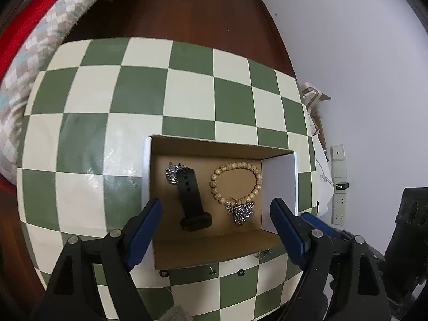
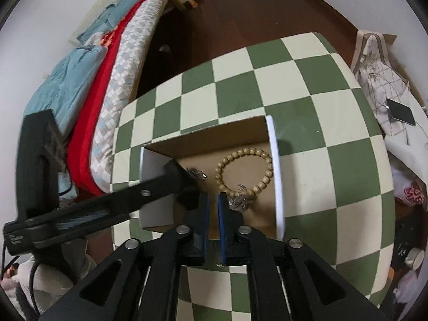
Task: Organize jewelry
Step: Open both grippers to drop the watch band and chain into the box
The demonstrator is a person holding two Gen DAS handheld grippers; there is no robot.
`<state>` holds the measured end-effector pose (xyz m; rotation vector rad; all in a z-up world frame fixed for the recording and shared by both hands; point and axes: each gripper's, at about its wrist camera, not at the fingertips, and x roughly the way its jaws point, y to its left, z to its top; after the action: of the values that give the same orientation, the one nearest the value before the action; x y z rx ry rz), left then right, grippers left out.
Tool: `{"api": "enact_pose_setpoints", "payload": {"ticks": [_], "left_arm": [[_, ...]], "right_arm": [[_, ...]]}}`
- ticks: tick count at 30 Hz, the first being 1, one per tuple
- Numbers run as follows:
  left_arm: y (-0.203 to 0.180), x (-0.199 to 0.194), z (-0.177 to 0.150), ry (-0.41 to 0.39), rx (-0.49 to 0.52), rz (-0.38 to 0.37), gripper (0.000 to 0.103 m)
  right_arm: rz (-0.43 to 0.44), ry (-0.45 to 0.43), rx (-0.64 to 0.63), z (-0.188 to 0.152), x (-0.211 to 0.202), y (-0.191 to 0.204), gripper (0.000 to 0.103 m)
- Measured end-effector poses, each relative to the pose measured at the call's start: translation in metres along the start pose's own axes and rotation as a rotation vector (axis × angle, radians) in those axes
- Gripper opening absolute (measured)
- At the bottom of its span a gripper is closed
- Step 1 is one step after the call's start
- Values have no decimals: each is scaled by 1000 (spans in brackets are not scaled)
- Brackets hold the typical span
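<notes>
Green-and-cream checks across the bench (image 1: 187,101). Brown inside, white outside on the box (image 1: 281,184). Tan bracelet (image 1: 235,184), black strap (image 1: 191,198), silver chain (image 1: 240,212). Blue pads (image 1: 144,230), black hand-held gripper (image 1: 216,227).

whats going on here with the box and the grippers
A person is sorting jewelry with a handheld gripper in each hand. An open cardboard box sits on a green-and-white checkered table and already holds a wooden bead bracelet, a black watch band and two silver chain pieces. The left gripper hangs over the box with its fingers wide apart and nothing between them. The right gripper is only slightly open, also empty. A few small pieces lie on the table outside the box.
</notes>
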<state>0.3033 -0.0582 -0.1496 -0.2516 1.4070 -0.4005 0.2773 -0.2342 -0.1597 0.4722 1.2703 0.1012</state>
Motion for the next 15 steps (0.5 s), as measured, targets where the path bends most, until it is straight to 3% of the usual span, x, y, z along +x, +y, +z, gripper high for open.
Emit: {"api": "enact_pose_setpoints", "payload": {"ticks": [2, 4, 7, 9, 11, 15], "left_arm": [[0, -7, -1, -23, 14, 34, 89], [2, -17, -4, -64, 32, 94, 101], [6, -31, -12, -141, 55, 187, 101], [9, -39, -22, -193, 68, 258, 101], [13, -43, -29, -222, 71, 295, 102], [14, -47, -49, -269, 96, 383, 102]], "right_arm": [[-11, -8, 6, 0, -5, -2, 36], [-33, -22, 1, 0, -11, -1, 41], [-114, -43, -35, -1, -19, 3, 56], [-192, -58, -72, -3, -22, 6, 79], [-275, -69, -105, -7, -22, 8, 93], [-386, -81, -165, -17, -17, 11, 101]]}}
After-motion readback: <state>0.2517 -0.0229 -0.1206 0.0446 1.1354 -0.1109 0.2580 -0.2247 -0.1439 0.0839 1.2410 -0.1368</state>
